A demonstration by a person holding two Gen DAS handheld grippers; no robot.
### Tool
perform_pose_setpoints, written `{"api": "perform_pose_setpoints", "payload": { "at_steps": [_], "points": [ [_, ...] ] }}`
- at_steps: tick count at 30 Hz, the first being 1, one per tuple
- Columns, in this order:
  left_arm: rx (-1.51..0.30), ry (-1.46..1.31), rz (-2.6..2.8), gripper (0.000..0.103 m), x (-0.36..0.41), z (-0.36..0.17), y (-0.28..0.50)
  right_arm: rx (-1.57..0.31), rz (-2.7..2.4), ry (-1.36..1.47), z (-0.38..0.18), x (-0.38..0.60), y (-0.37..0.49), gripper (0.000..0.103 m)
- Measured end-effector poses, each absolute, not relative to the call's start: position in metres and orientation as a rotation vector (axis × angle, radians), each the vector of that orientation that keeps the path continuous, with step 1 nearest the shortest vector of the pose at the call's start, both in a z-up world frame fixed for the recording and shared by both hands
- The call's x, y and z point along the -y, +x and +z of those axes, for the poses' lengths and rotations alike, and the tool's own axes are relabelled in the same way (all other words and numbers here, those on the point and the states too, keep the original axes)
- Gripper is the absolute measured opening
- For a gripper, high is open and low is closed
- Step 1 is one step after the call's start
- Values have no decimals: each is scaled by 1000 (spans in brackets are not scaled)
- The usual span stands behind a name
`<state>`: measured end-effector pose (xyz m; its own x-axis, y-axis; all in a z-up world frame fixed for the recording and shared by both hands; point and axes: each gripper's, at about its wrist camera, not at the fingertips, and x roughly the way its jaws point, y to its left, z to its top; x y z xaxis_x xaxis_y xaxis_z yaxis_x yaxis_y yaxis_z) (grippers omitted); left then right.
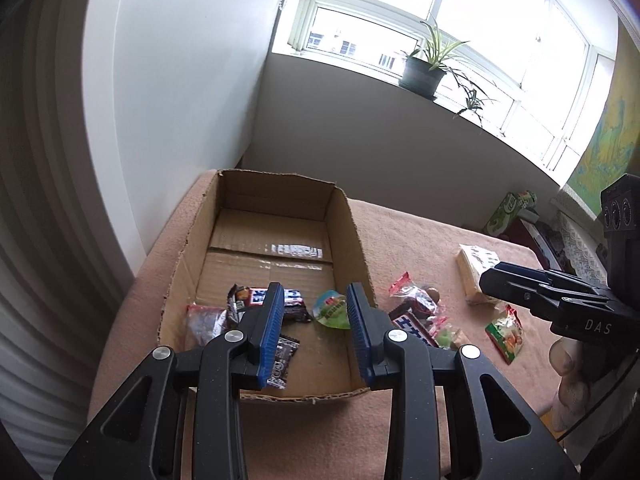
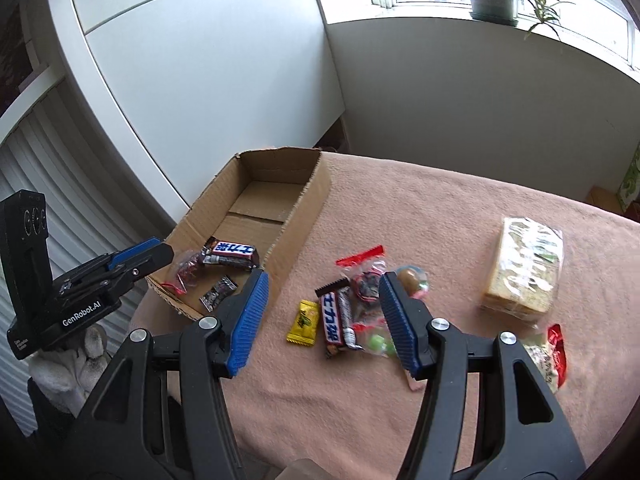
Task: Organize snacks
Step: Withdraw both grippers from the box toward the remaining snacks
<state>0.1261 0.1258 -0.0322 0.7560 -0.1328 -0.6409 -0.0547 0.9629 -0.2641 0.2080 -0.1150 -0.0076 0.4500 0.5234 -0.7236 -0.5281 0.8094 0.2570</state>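
in the cardboard box (image 2: 301, 204) four snacks are seen: one chocolate bar (image 2: 231, 255), one red pouch (image 2: 185, 274), one dark sachet (image 2: 218, 293), one green jelly cup (image 1: 330, 311). both the left hand-held gripper (image 1: 315, 330) and right hand-held gripper (image 2: 323, 322) are held released, nothing grasped. one yellow candy (image 2: 303, 323) lies on the surface (image 2: 420, 208).

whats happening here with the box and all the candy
A person is sorting snacks into an open brown cardboard box on a pink cloth-covered table. The left hand-held gripper hangs over the box with nothing between its fingers. The right hand-held gripper, jaws apart and empty, points at the loose pile outside, above a dark chocolate bar with blue lettering and a small yellow candy packet. A few wrapped snacks already lie inside the box.
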Motion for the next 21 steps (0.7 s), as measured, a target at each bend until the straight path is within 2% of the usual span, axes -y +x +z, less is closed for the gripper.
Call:
{"api": "perform_pose_setpoints", "payload": {
  "at_steps": [2,5,15,21],
  "points": [
    [-716,-274,-65,34,-117,-31,122,-900,620,8,-11,135,208,60],
    [-716,-262,-93,45,-100,-31,115,-926,586,42,-17,167,208,60],
    [-784,-220,-220,45,-34,-48,108,-1045,465,179,-60,252,207,60],
    [-831,-209,-270,45,-5,-63,111,-1077,471,271,-71,268,224,60]
  ]
}}
